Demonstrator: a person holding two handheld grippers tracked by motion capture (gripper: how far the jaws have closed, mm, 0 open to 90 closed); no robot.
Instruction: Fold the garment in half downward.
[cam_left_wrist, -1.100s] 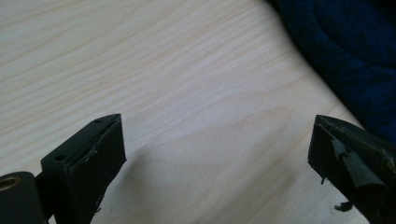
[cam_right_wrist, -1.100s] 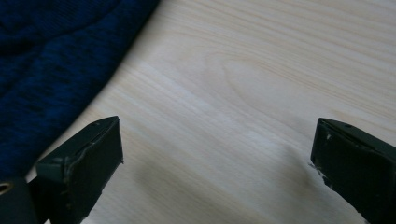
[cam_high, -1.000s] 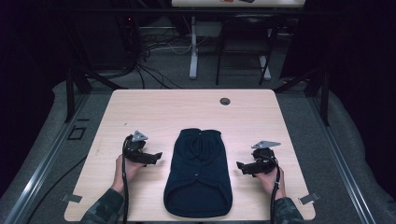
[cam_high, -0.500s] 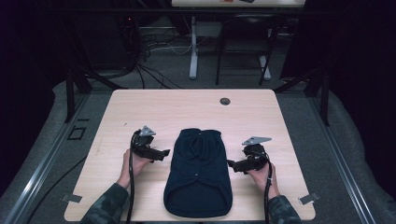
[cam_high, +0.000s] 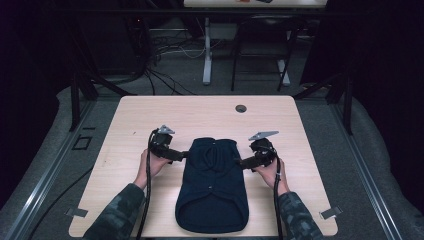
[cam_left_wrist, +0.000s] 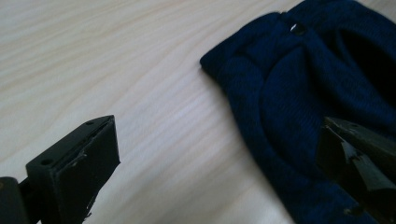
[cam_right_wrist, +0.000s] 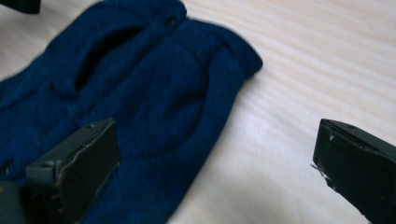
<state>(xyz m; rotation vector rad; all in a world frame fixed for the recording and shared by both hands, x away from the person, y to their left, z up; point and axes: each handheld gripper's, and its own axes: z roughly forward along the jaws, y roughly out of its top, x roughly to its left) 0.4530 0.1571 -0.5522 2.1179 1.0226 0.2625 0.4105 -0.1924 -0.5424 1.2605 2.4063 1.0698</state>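
A dark navy knit garment (cam_high: 213, 185) lies flat in the middle of the table, its narrow end pointing away from me. My left gripper (cam_high: 184, 155) is at its upper left edge, jaws open. In the left gripper view the gripper (cam_left_wrist: 224, 163) straddles the garment's (cam_left_wrist: 299, 93) side hem, one jaw over bare wood and one over cloth. My right gripper (cam_high: 242, 161) is at the upper right edge, also open. In the right gripper view the gripper (cam_right_wrist: 219, 168) has one jaw over the garment (cam_right_wrist: 140, 102) and the other over the table.
The light wooden table (cam_high: 130, 120) has a round cable hole (cam_high: 241, 108) near its far edge. Tape tabs mark the front corners (cam_high: 76, 212). Behind the table are desk legs, cables and a dark floor.
Both grippers have moved inward and slightly away from me, from beside the garment to its upper edges. The garment has not moved.
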